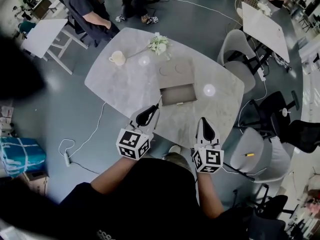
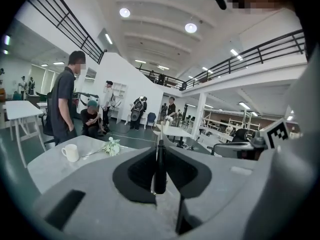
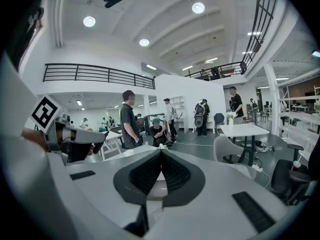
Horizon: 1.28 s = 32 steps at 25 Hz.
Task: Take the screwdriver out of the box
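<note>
My left gripper (image 1: 148,113) is shut on a screwdriver (image 1: 145,117) with a black handle and holds it in the air above the near edge of the table. Its thin shaft points toward the open grey box (image 1: 178,102) on the marble table (image 1: 125,84). In the left gripper view the handle (image 2: 160,169) stands clamped between the jaws of the left gripper (image 2: 160,156), shaft pointing away. My right gripper (image 1: 205,124) hovers to the right of the box, jaws together and empty. The right gripper view shows the right gripper (image 3: 161,154) with its pads meeting on nothing.
A flat grey lid (image 1: 176,68) lies beyond the box. A white cup (image 1: 118,58) and a white flower sprig (image 1: 159,44) sit at the far side. Grey chairs (image 1: 239,59) stand to the right, and a person (image 1: 87,9) stands beyond the table's far left corner.
</note>
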Motion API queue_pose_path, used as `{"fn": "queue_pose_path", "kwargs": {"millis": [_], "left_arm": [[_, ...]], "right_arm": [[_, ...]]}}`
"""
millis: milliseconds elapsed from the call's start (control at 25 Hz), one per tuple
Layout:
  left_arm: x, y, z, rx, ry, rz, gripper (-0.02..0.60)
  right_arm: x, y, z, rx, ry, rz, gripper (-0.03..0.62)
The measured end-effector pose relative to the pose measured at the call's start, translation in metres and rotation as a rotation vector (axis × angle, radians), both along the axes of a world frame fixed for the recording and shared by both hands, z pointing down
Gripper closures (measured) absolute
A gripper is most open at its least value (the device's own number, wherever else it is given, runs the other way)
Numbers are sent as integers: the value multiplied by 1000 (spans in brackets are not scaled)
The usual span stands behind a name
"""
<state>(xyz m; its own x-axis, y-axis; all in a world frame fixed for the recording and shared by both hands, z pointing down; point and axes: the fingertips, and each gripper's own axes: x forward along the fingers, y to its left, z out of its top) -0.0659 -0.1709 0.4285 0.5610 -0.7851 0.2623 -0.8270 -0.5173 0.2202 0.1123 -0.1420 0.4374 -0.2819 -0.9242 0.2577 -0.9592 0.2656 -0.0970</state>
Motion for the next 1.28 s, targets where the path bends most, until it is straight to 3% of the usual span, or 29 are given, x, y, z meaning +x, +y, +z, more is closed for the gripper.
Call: {"fn": "queue_pose_path", "kwargs": {"millis": [240,680,1280], "left_arm": [[-48,2,-11,53,0,15,520],[-117,0,-11,66,18,56,520],[-160,1,-9,103,30,172,518]], "right_arm": [[-56,-4,-35,73,78,21,590],[-115,4,-35,42,79,93,589],[-184,19,-33,62,110,141,589]]}}
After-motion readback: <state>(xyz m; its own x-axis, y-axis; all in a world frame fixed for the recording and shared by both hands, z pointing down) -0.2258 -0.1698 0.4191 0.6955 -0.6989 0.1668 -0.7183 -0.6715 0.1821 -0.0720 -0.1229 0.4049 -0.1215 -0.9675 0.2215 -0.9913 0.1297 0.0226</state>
